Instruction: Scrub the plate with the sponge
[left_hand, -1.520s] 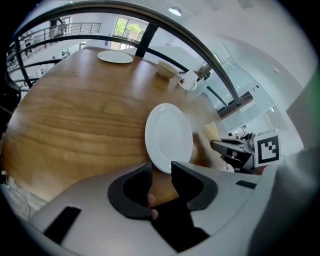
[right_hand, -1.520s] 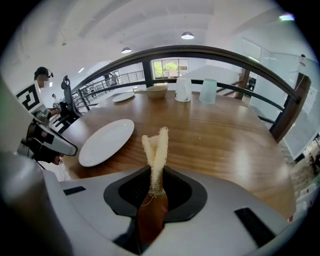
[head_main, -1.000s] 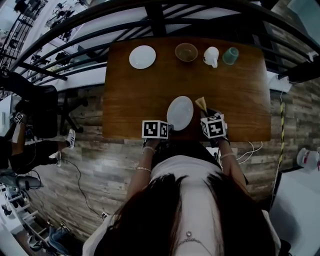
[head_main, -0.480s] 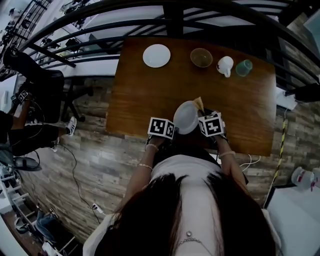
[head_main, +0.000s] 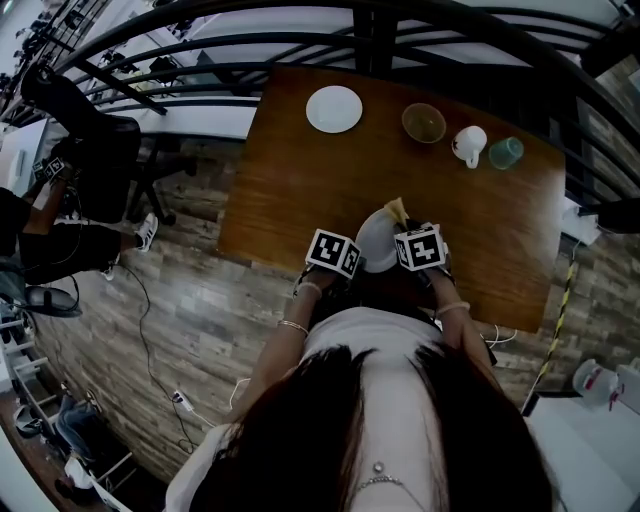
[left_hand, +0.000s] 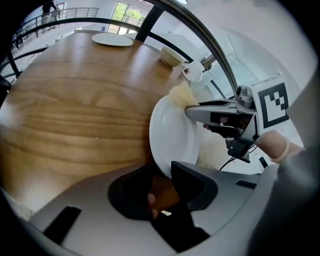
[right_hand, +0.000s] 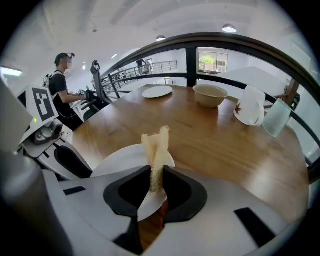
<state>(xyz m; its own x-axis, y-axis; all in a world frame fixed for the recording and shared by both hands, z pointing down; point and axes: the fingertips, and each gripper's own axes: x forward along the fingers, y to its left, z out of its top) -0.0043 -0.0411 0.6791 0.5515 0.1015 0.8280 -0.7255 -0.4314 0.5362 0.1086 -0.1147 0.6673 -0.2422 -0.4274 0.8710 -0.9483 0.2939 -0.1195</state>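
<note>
The white plate is off the wooden table and tilted steeply on edge between the two grippers. My left gripper is shut on the plate's near rim. My right gripper is shut on the yellow sponge, which stands up folded between the jaws. In the left gripper view the sponge touches the plate's far rim. The plate's face lies just under and left of the right jaws. In the head view the sponge pokes up past the plate's top right.
At the table's far side stand a second white plate, a bowl, a white mug and a green cup. A dark railing runs behind the table. A person and an office chair are at the left.
The plate lay flat on the table between the grippers; it has been lifted and tipped up on edge. Both grippers moved closer together, the sponge staying at the plate's upper right rim.
</note>
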